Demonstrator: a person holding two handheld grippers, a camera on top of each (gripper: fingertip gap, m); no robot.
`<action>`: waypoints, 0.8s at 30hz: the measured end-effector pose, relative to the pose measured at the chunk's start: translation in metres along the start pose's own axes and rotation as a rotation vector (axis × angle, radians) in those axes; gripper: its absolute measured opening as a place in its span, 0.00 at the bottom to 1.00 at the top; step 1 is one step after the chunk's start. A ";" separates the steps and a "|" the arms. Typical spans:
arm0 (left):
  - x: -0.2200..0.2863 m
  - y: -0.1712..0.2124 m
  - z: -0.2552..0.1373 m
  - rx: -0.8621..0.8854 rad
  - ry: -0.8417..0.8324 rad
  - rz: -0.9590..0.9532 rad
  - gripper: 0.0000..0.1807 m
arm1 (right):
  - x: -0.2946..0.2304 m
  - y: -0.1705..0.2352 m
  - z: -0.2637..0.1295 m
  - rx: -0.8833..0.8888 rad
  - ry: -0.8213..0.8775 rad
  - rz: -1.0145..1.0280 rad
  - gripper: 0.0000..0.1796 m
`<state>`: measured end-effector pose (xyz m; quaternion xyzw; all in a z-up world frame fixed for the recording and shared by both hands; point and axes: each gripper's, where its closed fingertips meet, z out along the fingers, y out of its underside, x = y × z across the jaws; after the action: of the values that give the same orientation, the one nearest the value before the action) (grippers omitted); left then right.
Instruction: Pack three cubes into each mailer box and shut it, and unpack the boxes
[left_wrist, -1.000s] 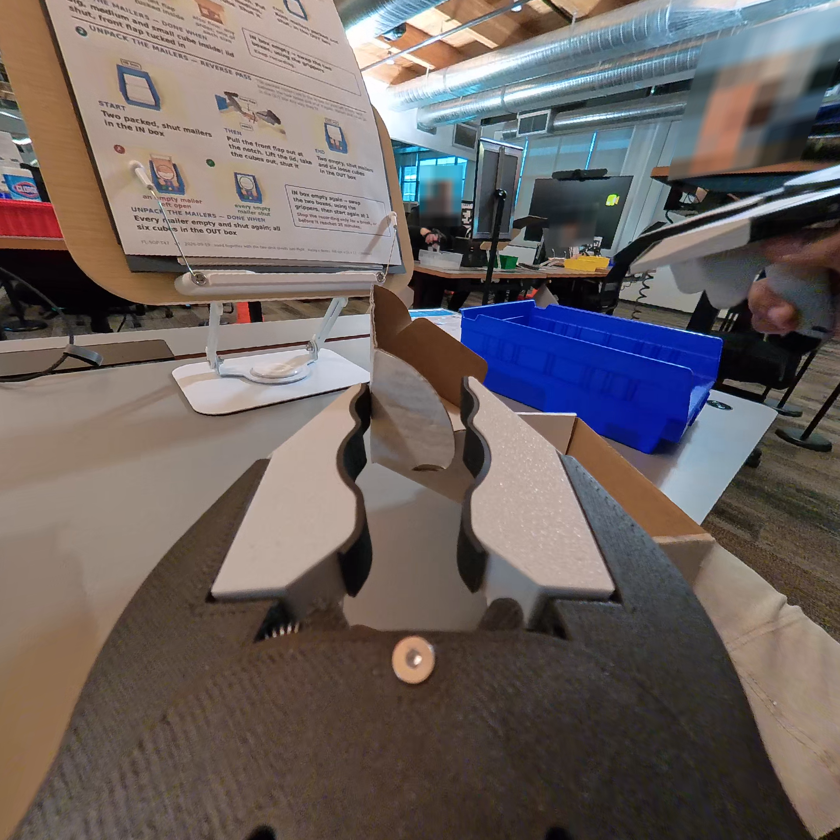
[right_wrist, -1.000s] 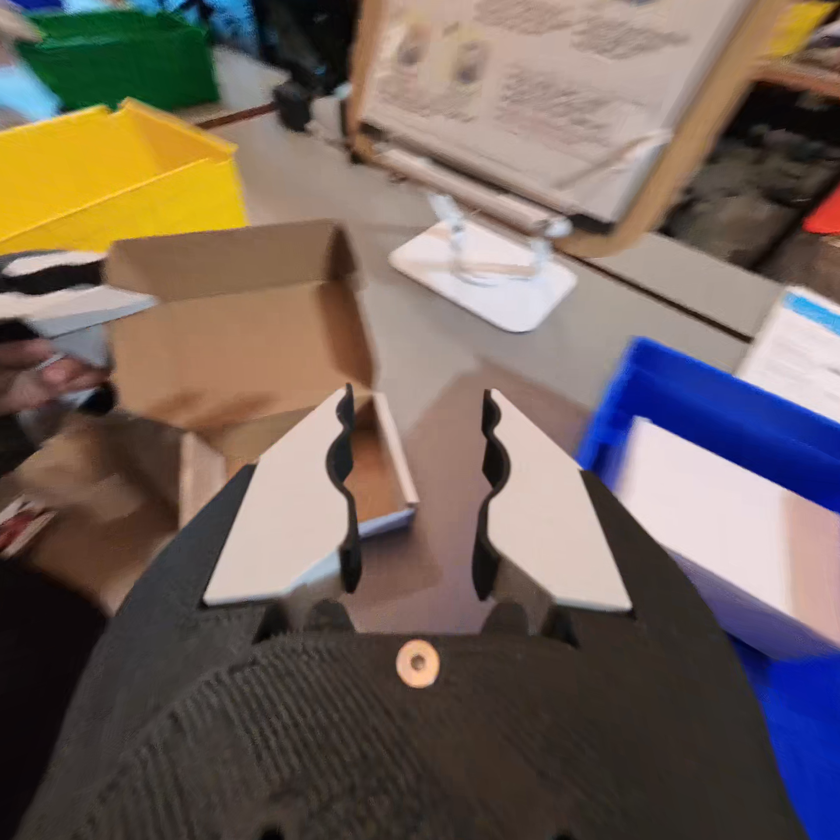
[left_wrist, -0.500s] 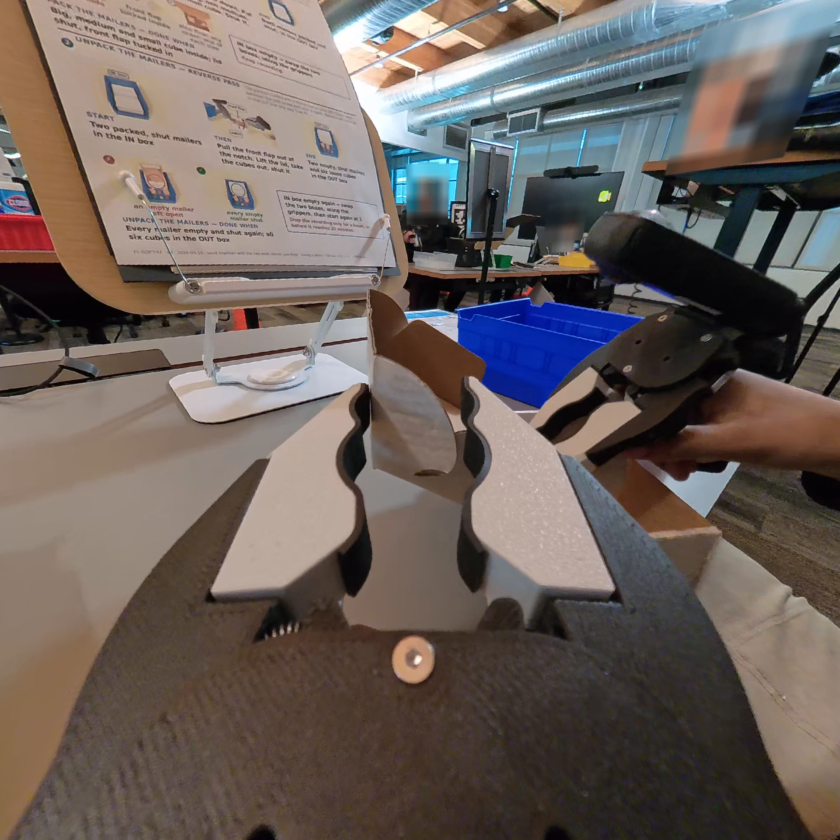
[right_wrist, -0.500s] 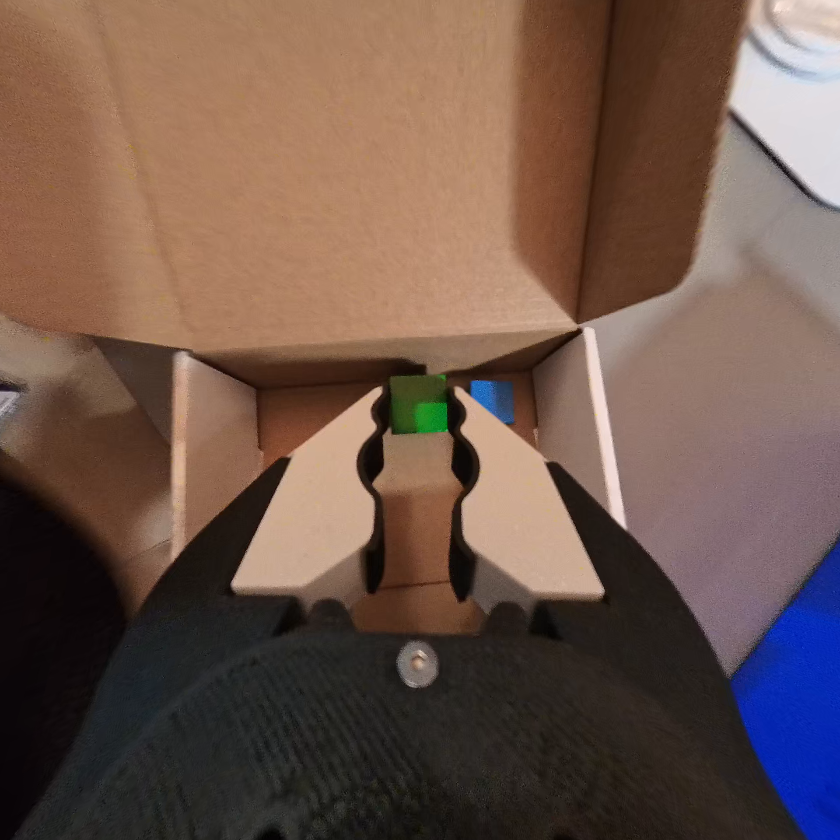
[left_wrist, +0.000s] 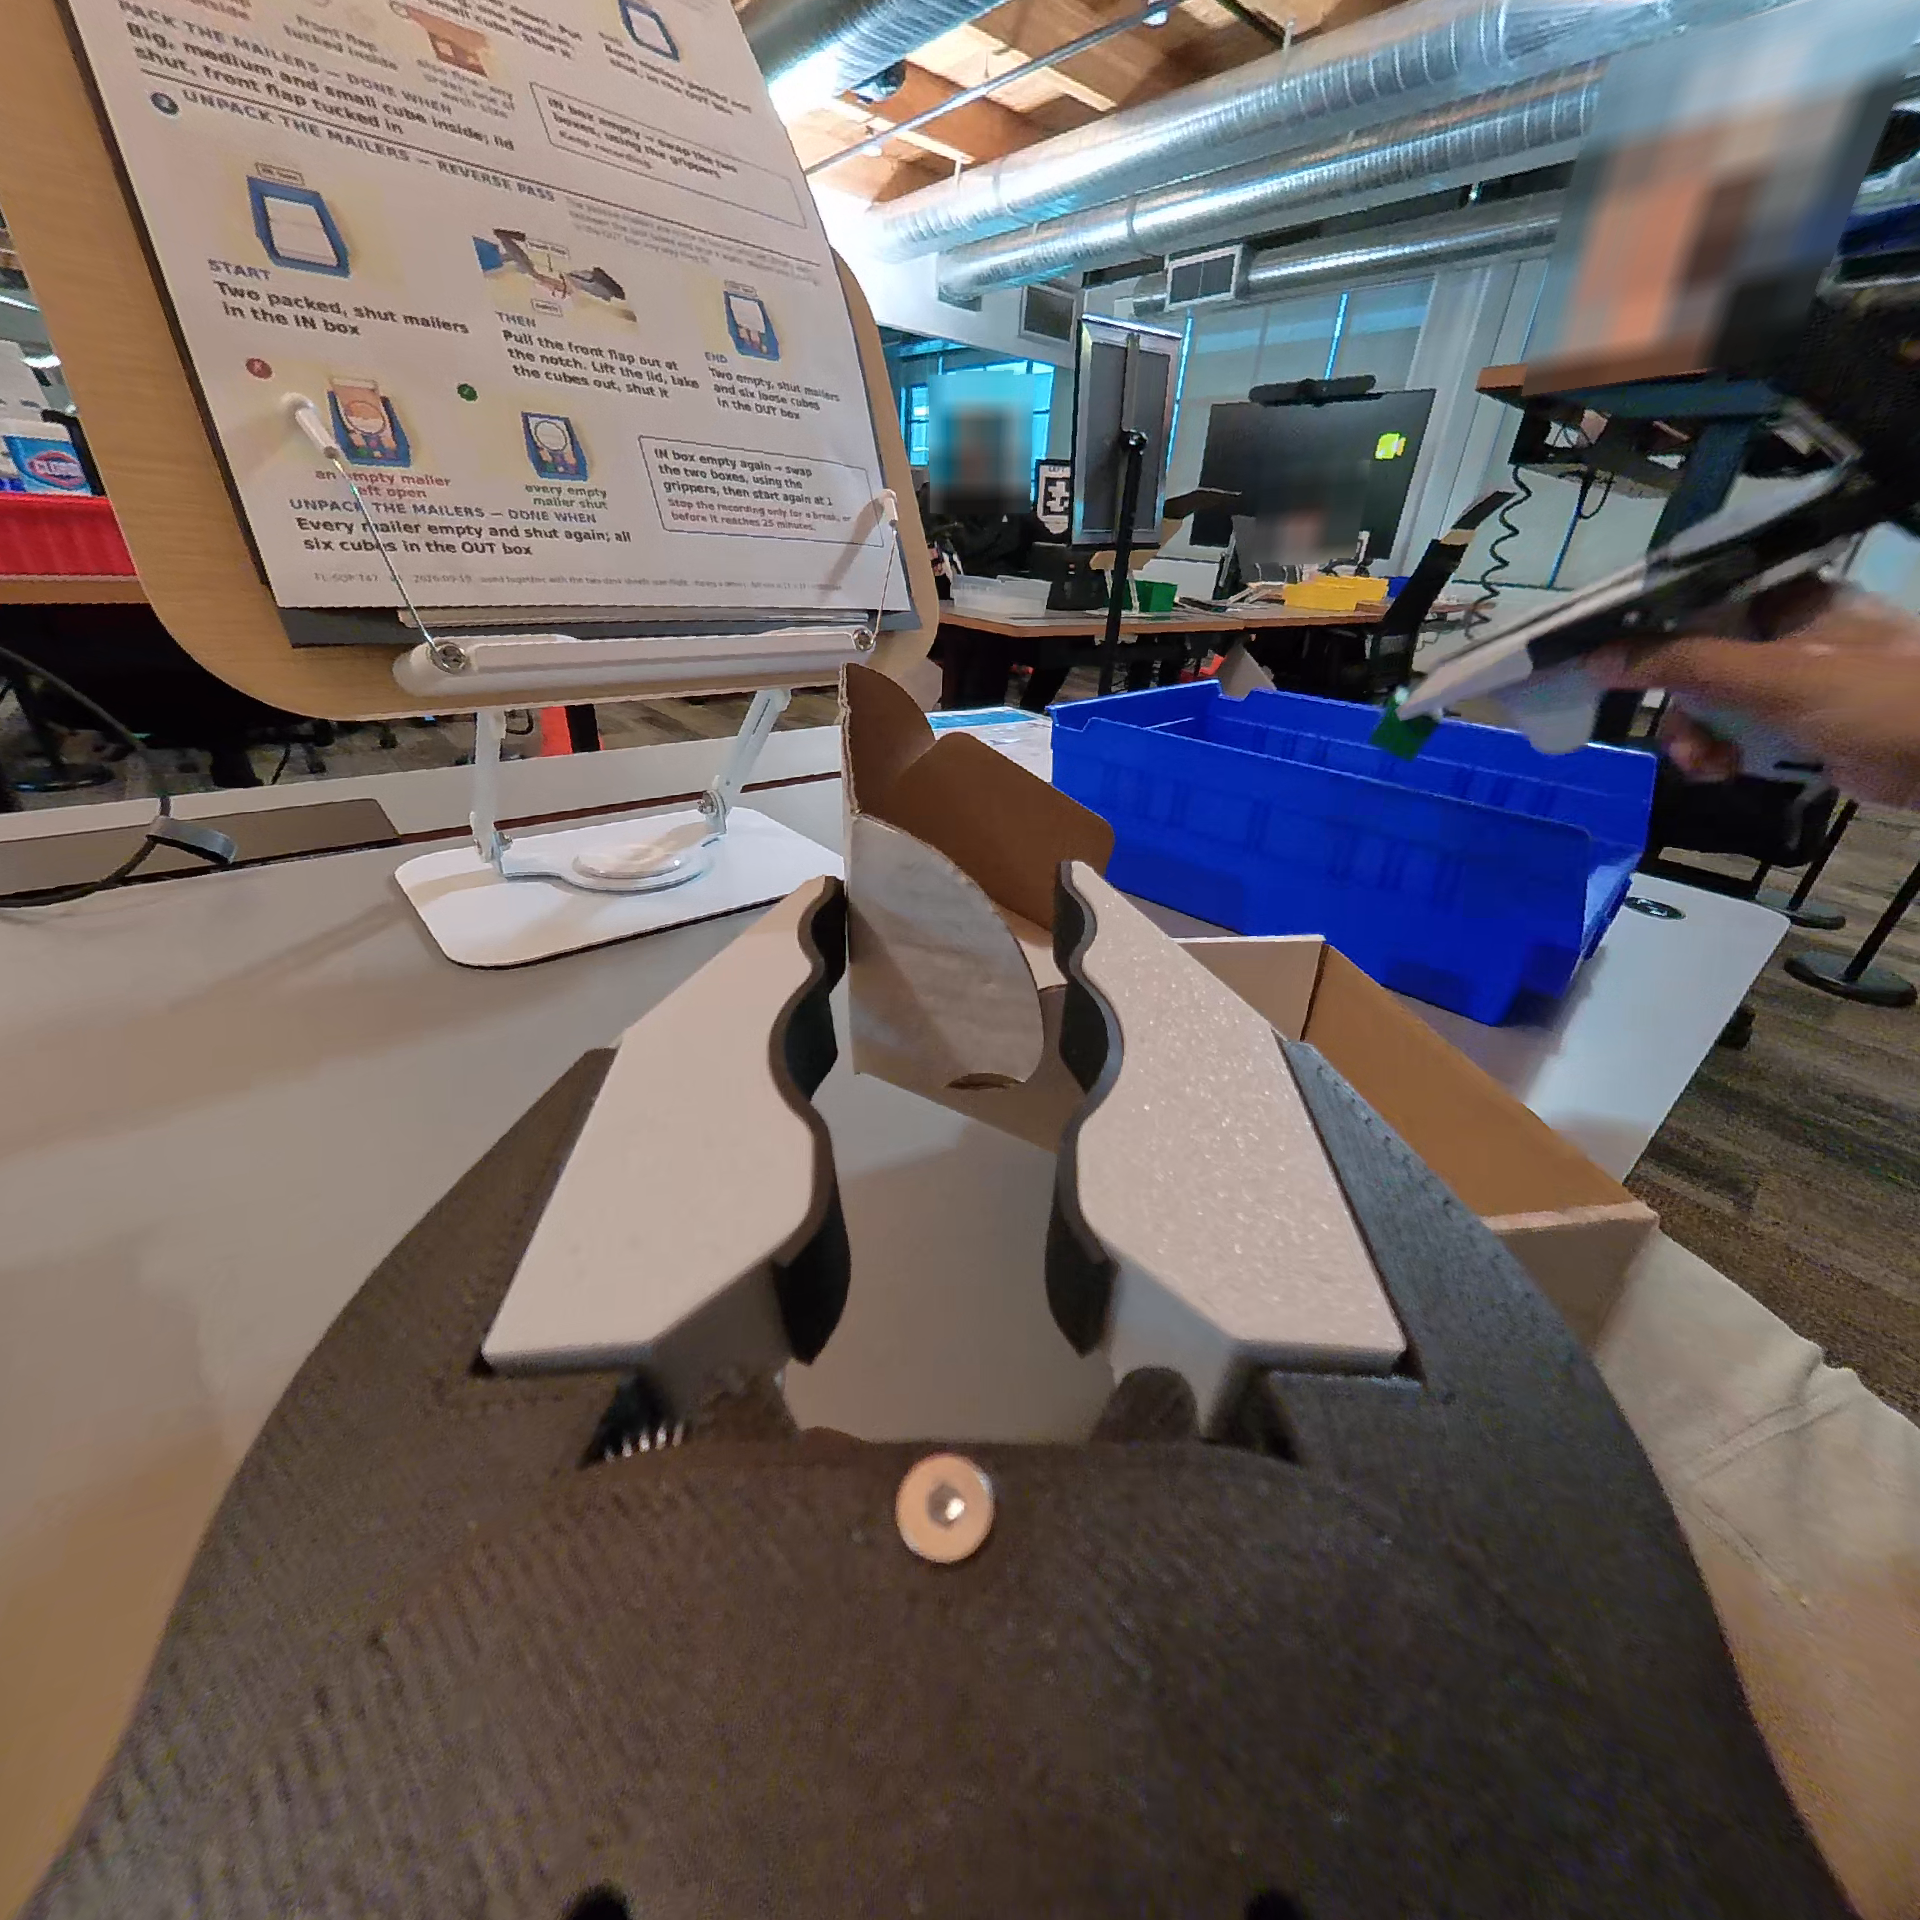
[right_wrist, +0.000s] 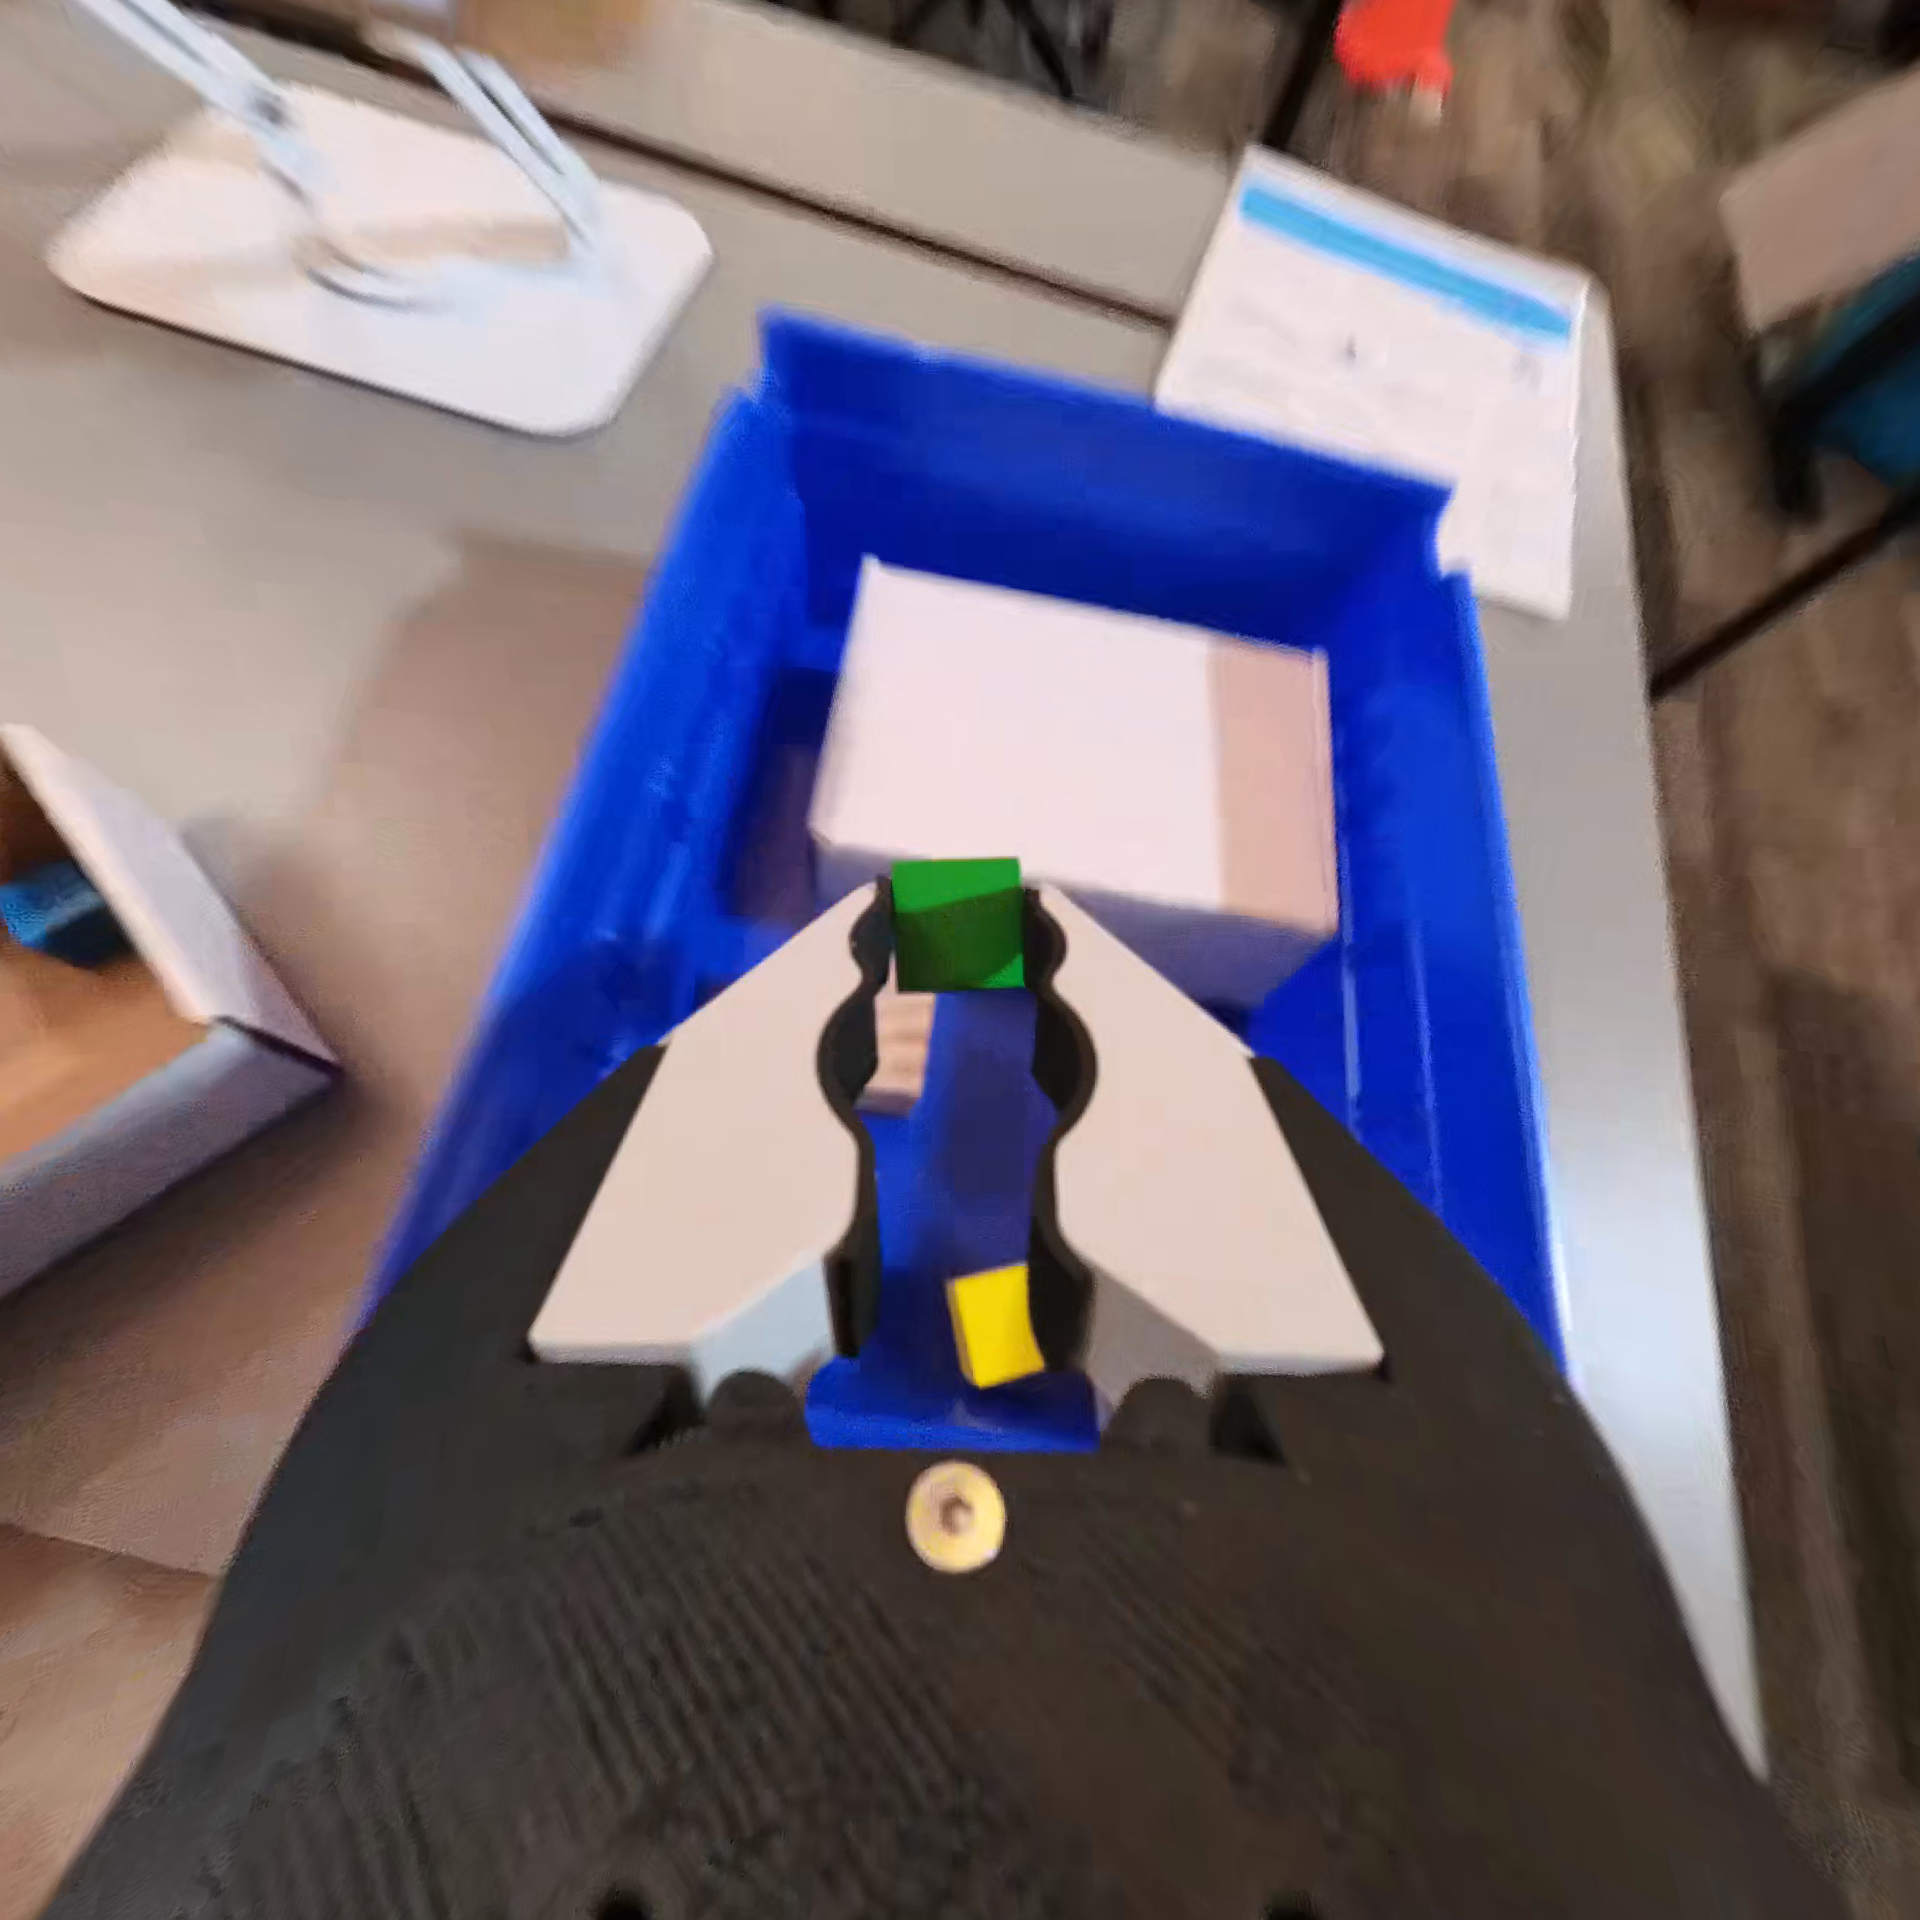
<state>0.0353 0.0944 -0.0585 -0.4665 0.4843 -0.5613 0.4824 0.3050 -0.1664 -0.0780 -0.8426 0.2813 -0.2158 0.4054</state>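
My right gripper (right_wrist: 958, 920) is shut on a green cube (right_wrist: 956, 925) and holds it above the blue bin (right_wrist: 644, 831). In the bin lie a shut white mailer box (right_wrist: 1060, 748) and a yellow cube (right_wrist: 992, 1325). The open mailer box (right_wrist: 177, 966) stands left of the bin, with a blue cube (right_wrist: 52, 914) inside. In the left wrist view, my left gripper (left_wrist: 945, 914) has its jaws apart, and the open mailer's lid flap (left_wrist: 935, 966) stands between the fingertips. The right gripper (left_wrist: 1403, 707) with the green cube (left_wrist: 1403, 732) hovers over the blue bin (left_wrist: 1299, 852).
A document stand with an instruction sheet (left_wrist: 499, 312) stands on its white base (left_wrist: 582, 894) at the back of the grey table; the base also shows in the right wrist view (right_wrist: 364, 281). A printed sheet (right_wrist: 1382, 364) lies behind the bin. The table's edge runs just right of the bin. Left tips to right tips: about 40 cm.
My right gripper went down into the open mailer, shut on the green cube, lifted it out and swung right over the blue bin. The left gripper has stayed at the lid flap.
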 end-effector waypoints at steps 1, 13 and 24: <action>0.000 0.000 0.000 0.000 -0.001 0.000 0.21 | 0.007 0.015 0.008 -0.043 -0.006 0.042 0.13; -0.001 0.001 0.000 -0.003 0.000 0.002 0.21 | 0.024 0.080 0.039 -0.270 0.045 0.064 0.15; 0.002 0.002 0.001 -0.005 0.006 0.004 0.21 | -0.139 -0.053 -0.033 0.178 -0.345 -0.169 0.17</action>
<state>0.0361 0.0927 -0.0599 -0.4651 0.4881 -0.5607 0.4807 0.1973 -0.0676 -0.0354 -0.8485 0.1161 -0.1257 0.5008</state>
